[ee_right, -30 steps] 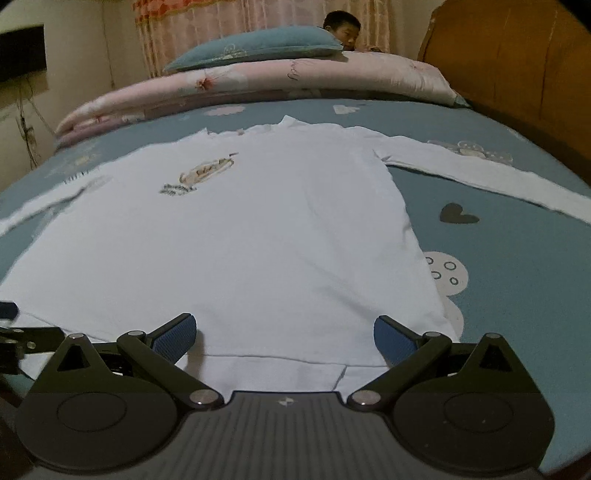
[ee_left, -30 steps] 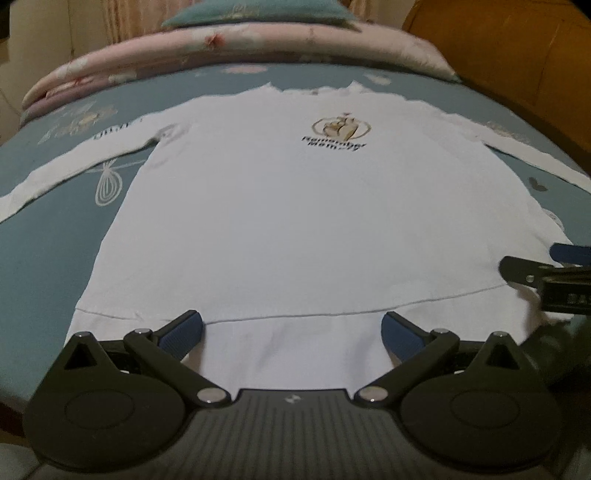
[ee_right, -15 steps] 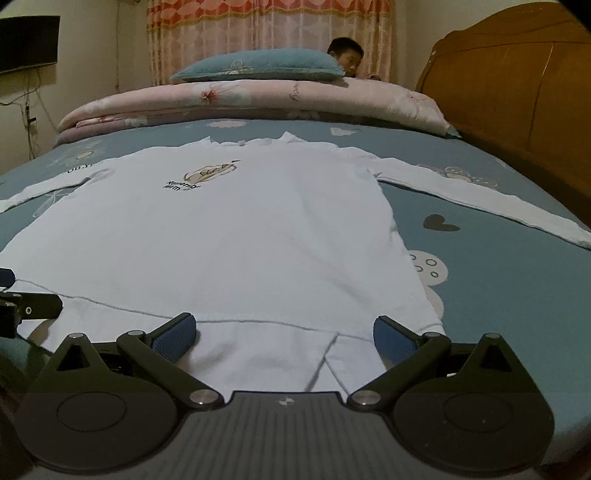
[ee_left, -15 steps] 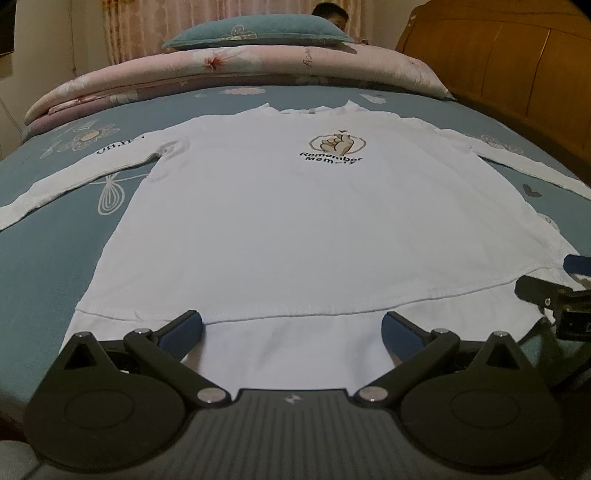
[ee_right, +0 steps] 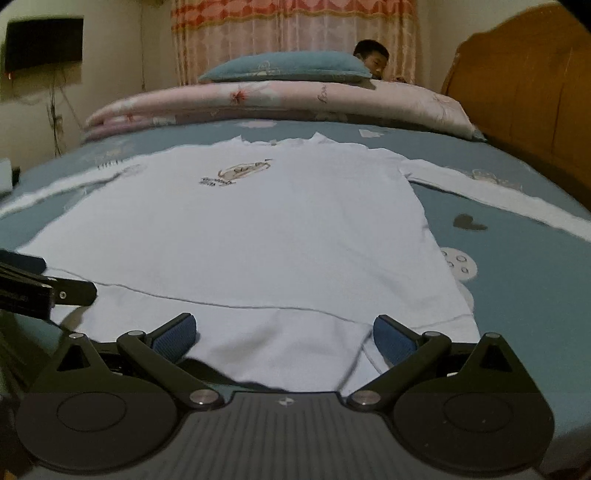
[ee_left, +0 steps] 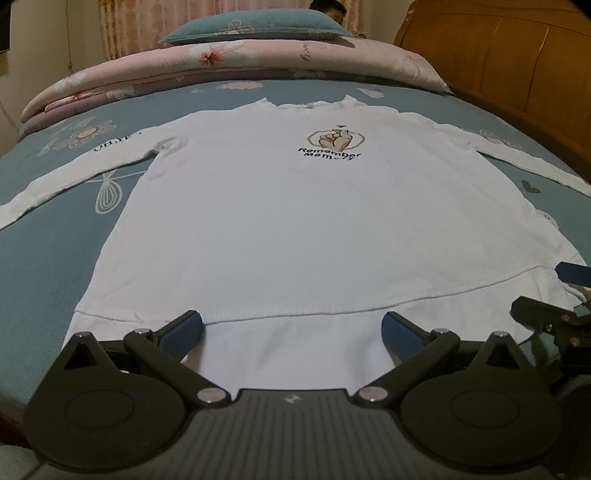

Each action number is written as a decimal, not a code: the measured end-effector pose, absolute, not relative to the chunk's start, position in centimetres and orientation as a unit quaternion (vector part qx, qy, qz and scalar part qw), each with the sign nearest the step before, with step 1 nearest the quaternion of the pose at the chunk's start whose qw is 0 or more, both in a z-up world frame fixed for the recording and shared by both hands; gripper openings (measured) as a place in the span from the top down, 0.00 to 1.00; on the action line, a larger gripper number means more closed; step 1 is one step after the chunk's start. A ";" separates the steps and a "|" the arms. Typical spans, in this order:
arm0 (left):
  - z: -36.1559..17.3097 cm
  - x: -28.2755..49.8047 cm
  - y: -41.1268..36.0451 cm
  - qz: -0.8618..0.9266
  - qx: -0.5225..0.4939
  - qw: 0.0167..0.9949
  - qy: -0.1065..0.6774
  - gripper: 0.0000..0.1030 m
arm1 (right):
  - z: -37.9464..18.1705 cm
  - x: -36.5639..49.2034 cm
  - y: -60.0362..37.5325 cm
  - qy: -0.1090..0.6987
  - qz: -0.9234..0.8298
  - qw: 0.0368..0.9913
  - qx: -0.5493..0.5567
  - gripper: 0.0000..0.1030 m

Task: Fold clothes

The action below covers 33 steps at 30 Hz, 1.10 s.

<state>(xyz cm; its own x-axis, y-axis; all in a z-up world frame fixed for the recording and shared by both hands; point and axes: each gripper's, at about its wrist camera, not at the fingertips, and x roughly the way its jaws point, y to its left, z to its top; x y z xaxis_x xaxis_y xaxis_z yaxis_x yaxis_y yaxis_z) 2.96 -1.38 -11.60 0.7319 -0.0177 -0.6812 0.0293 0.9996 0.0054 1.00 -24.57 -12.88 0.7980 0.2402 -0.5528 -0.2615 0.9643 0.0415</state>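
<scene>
A white long-sleeved shirt [ee_left: 295, 221] [ee_right: 240, 236] lies flat, front up, on the blue bed, sleeves spread to both sides, with a printed logo [ee_left: 332, 146] on the chest. My left gripper [ee_left: 291, 334] is open over the left part of the hem, the cloth showing between its blue pads. My right gripper [ee_right: 282, 338] is open over the right part of the hem. Each gripper shows at the edge of the other's view: the right one [ee_left: 557, 306] and the left one [ee_right: 48, 288].
A folded pink floral quilt [ee_left: 236, 62] and a teal pillow [ee_left: 255, 27] lie at the far side of the bed. A person [ee_right: 371, 57] is behind the pillow. A wooden headboard [ee_left: 517, 62] rises on the right. Blue patterned sheet [ee_left: 48, 258] surrounds the shirt.
Both grippers have dropped lower and tilted up along the hem, so more of the room's far side shows. Both stay open; the shirt has not moved.
</scene>
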 end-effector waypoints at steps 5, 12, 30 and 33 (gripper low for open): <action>-11.1 3.5 -1.7 -0.006 0.019 0.924 0.381 0.01 | -12.6 1.1 -24.1 0.283 0.114 0.952 -0.024 0.00; -5.5 5.3 -1.8 -0.028 0.067 0.941 0.332 0.01 | -9.7 1.4 -24.6 0.213 0.101 0.972 0.026 0.00; 6.4 18.2 29.1 0.113 -0.156 0.915 0.356 0.01 | -10.8 6.5 -21.3 0.296 0.152 0.938 0.099 0.00; 3.3 19.4 32.7 0.117 -0.207 0.898 0.369 0.01 | -11.0 6.6 -20.4 0.296 0.153 0.940 0.078 0.00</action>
<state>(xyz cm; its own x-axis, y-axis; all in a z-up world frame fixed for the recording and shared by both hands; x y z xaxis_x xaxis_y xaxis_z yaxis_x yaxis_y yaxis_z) 19.39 32.69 3.28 0.7004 0.0578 -0.7114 -0.3635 0.8866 -0.2859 6.56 -20.37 -11.02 0.7786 0.3332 -0.5318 -0.2413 0.9412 0.2364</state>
